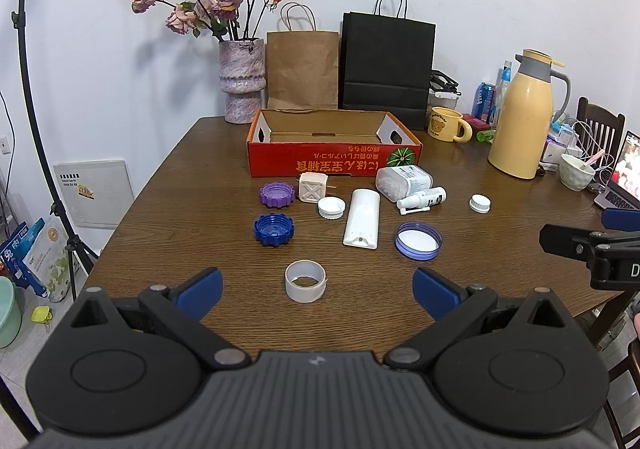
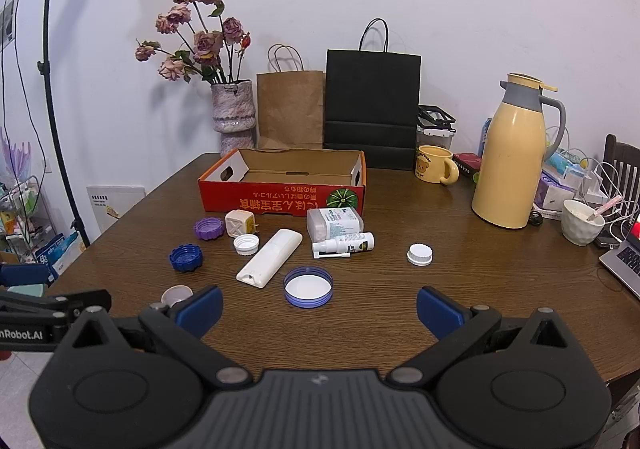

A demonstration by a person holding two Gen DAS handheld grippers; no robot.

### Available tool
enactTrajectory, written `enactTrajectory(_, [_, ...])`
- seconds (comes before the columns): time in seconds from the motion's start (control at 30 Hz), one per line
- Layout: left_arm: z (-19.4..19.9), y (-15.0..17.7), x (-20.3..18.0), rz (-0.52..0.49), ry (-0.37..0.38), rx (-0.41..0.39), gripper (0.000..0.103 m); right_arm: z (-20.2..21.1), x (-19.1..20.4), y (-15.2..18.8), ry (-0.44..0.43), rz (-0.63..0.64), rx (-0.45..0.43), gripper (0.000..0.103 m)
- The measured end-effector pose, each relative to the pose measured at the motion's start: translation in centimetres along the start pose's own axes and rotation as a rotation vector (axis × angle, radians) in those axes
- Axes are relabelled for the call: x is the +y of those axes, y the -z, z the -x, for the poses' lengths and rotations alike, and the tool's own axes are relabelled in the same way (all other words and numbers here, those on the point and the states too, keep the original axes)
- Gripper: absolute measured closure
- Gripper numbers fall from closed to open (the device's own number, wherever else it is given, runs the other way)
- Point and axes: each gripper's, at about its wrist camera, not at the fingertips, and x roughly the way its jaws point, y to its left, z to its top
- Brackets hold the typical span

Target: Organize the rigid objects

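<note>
The red cardboard box (image 1: pixel 334 159) sits bare inside; caps, a white remote (image 1: pixel 362 217) and bottles lie before it; left gripper (image 1: pixel 318 289) and right gripper (image 2: pixel 320 309) both gape wide, holding nothing

Caps (image 1: pixel 274 229), a remote (image 1: pixel 362 218) and bottles (image 1: pixel 404 179) lie before the box (image 1: pixel 334 158) — bags (image 1: pixel 386 67) stand behind it.

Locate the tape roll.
The tape roll stands on the table nearest the left gripper, centred between its open fingers, in front of the white remote.
</note>
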Motion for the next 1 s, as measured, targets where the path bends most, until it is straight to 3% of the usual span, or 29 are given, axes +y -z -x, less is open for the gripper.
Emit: enactTrajectory(1.0, [-1.6,-0.1,-0.6,0.001,0.005,0.022,0.000,-1.9,-0.4,0.3,0.003,0.008,0.020,0.000])
